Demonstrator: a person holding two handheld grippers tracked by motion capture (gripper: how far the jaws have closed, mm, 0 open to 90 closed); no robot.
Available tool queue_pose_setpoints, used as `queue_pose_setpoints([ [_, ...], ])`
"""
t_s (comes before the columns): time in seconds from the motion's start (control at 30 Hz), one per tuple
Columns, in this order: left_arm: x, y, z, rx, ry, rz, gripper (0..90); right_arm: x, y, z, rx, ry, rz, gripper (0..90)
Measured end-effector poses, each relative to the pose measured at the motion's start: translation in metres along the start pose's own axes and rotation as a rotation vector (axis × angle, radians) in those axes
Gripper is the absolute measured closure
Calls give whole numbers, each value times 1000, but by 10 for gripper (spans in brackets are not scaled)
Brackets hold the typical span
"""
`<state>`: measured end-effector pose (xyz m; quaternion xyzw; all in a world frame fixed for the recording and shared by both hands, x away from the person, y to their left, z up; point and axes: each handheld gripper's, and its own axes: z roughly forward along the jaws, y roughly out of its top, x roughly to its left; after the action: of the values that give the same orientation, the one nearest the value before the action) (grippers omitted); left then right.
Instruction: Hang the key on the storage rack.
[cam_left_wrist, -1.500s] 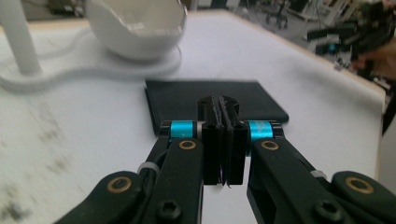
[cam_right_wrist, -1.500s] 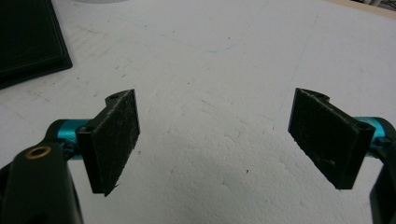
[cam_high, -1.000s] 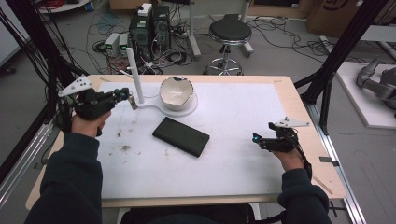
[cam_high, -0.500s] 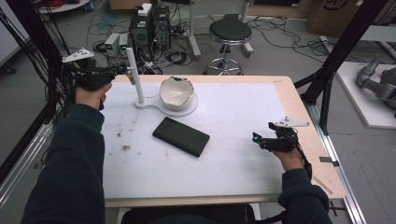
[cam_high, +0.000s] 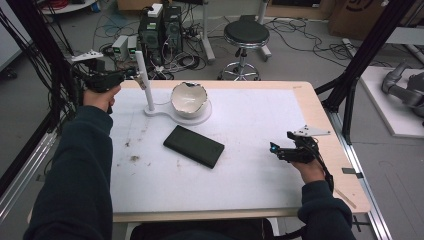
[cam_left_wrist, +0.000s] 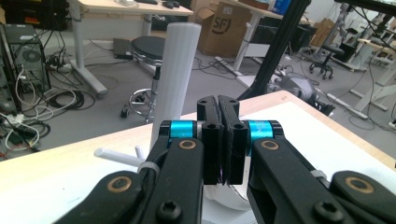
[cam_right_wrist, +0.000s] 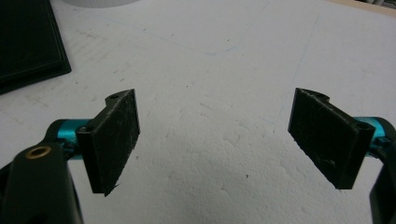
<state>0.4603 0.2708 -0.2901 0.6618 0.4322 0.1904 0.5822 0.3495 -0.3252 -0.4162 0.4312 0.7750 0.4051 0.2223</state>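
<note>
At the table's far-left edge, a white post (cam_high: 142, 80) stands upright on a flat white base (cam_high: 165, 111) w/ a cracked white bowl (cam_high: 189, 99) sitting on the base's round part; the left gripper (cam_high: 131, 75) is up by the post's top, jaws pressed together w/ nothing between them, post rising just behind the tips in the left gripper view (cam_left_wrist: 177, 79). A black flat case (cam_high: 194, 146) lies mid-table, apart from the base. The right gripper (cam_high: 275, 149) sits low over the white table cover (cam_high: 250, 130) at the near-right, jaws spread wide & empty, corner of the case at the top-left of the right gripper view (cam_right_wrist: 28, 42).
</note>
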Motion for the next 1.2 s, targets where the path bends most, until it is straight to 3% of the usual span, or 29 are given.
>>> queue_pose_setpoints([
  [0.33, 5, -1, 1, -9, -18, -34, 871, 0, -2, 0, 2, -4, -1, 165],
  [0.5, 8, 0, -4, -9, 37, -52, 710, 0, -2, -1, 0, -5, 4, 165],
  [0.67, 9, 0, -12, -3, 73, -34, 684, 0, -1, 1, 4, -2, -2, 165],
  [0.9, 4, -1, -5, 4, 56, -13, 686, 1, -1, 1, 6, -2, -1, 165],
  [1.2, -1, -2, 2, 10, 47, -13, 682, 0, -1, 0, 3, -2, 3, 165],
])
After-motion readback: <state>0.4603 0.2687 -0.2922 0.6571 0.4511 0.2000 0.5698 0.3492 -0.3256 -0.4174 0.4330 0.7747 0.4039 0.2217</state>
